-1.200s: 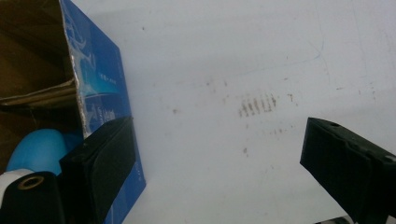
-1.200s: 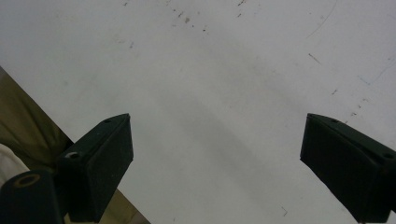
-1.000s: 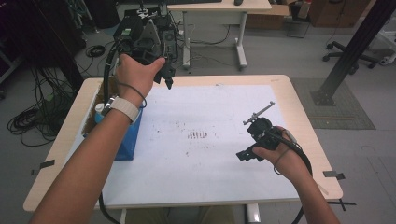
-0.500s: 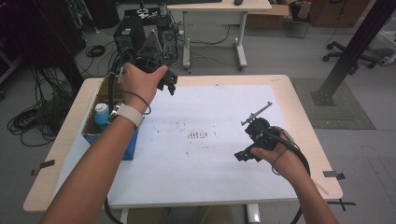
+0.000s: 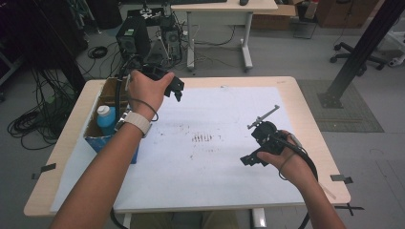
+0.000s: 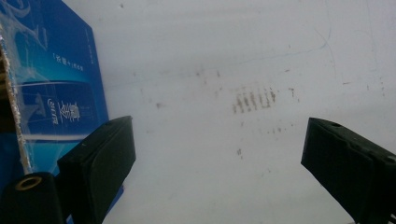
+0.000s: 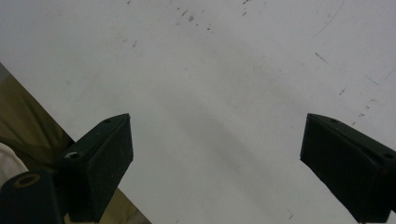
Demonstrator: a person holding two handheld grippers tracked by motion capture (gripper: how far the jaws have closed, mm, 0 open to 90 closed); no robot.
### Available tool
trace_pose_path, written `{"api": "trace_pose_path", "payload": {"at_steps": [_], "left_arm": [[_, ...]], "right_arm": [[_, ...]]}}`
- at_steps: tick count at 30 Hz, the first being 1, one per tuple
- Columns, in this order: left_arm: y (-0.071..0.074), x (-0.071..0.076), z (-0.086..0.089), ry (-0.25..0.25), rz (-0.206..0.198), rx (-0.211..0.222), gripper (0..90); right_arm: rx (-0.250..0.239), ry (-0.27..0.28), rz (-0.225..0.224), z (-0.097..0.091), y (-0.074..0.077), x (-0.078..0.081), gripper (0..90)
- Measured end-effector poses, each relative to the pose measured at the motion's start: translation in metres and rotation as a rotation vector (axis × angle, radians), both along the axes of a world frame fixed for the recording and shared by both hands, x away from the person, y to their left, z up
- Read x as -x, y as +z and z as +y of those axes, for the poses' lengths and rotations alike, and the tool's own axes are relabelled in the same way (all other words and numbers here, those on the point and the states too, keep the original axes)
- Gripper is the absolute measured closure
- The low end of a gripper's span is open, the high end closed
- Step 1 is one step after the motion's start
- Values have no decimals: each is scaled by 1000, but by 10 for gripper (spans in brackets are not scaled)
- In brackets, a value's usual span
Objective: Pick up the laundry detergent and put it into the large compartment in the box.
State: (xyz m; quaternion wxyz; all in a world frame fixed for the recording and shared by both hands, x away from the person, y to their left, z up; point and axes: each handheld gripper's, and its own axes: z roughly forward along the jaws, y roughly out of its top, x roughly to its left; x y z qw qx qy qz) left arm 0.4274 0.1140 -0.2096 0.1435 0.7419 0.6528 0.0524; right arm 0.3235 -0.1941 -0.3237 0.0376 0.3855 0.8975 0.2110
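Observation:
My left gripper (image 5: 177,91) hangs above the far left of the white sheet (image 5: 215,114), just right of an open blue box (image 5: 98,136). Its jaws stand wide apart with nothing between them. In the left gripper view the left gripper (image 6: 219,154) looks down on the sheet's smudged dark marks (image 6: 252,99), with the blue box (image 6: 51,84) at the left. My right gripper (image 5: 249,160) is low over the sheet's near right part, open and empty. In the right gripper view the right gripper (image 7: 217,149) looks at bare sheet close to its front edge.
A bottle with a white cap (image 5: 104,112) stands inside the blue box. The wooden table (image 5: 313,124) rims the sheet. Beyond the table stand a computer tower (image 5: 131,40), cables on the floor, a white desk (image 5: 224,7) and a black post (image 5: 356,57).
My left hand and its gripper have moved a little nearer to the person and lower, uncovering more of the box and bottle. The right gripper has barely shifted.

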Motion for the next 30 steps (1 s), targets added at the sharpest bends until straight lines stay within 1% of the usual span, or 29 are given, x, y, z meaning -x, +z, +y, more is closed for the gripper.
{"api": "trace_pose_path", "payload": {"at_steps": [5, 8, 11, 16, 22, 30], "left_arm": [[-5, 0, 0, 1, 3, 5, 101], [-5, 0, 1, 3, -2, 6, 101], [-4, 1, 3, 7, -5, 16, 101], [-4, 1, 4, 10, -7, 14, 101], [-6, 1, 4, 4, 0, 16, 101], [-7, 0, 5, 5, -1, 20, 102]], "right_arm": [[0, 0, 0, 0, 0, 0, 94], [0, 1, -1, 0, 0, 0, 94], [3, 2, 5, 1, -1, 1, 94], [2, 1, 3, 2, 0, 1, 94], [2, 4, 4, 3, 0, 1, 94], [1, 1, 6, 1, -2, 1, 94]]}}
